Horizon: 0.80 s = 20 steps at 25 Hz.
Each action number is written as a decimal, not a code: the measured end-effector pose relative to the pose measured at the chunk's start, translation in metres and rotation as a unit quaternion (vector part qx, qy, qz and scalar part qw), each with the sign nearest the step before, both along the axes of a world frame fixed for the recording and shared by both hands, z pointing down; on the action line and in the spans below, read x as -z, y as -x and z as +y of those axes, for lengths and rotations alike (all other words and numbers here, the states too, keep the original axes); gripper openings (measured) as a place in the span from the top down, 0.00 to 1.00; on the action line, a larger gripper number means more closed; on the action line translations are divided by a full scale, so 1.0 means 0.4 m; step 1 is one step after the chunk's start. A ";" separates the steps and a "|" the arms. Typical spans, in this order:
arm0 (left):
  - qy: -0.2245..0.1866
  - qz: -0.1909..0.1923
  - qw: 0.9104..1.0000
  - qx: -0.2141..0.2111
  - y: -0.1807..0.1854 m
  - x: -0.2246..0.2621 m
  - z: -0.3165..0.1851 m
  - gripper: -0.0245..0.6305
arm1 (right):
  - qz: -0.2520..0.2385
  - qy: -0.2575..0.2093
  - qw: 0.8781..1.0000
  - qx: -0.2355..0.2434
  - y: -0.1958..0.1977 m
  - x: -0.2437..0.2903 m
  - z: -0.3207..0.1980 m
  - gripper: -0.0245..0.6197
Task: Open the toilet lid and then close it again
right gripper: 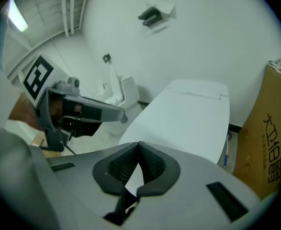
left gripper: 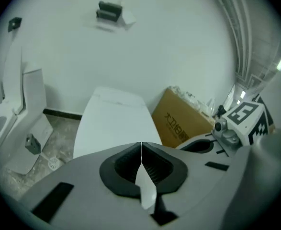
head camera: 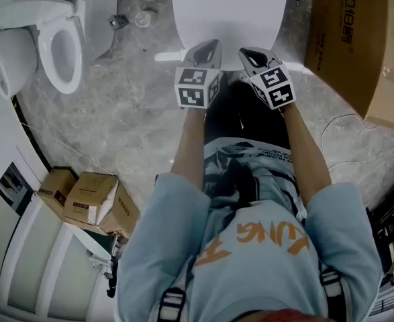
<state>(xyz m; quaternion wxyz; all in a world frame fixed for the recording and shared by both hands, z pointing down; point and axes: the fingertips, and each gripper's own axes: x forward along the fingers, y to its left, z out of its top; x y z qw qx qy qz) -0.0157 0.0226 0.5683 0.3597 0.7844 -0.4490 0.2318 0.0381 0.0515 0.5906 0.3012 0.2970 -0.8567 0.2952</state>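
Just ahead of my clenched, empty left gripper and right gripper: closed toilet lid, mottled grey floor, Chinese-lettered cardboard box off right.

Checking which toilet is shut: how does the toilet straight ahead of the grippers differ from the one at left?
The front toilet is closed, its seat covered; the left toilet is open, its seat ring showing. The front toilet is straight ahead of the person; the left toilet stands off to the side. Both are white.
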 end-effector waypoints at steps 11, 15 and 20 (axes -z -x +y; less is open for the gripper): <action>-0.232 0.036 0.969 0.080 -0.015 0.675 -0.204 0.92 | -0.261 -0.161 0.936 -0.174 -0.072 0.728 -0.242 0.94; -0.309 0.034 0.947 0.080 -0.031 0.900 -0.242 0.92 | -0.262 -0.255 0.913 -0.183 -0.109 0.965 -0.287 0.94; -0.377 0.015 0.924 0.062 -0.071 1.093 -0.248 0.92 | -0.239 -0.335 0.891 -0.189 -0.161 1.168 -0.306 0.94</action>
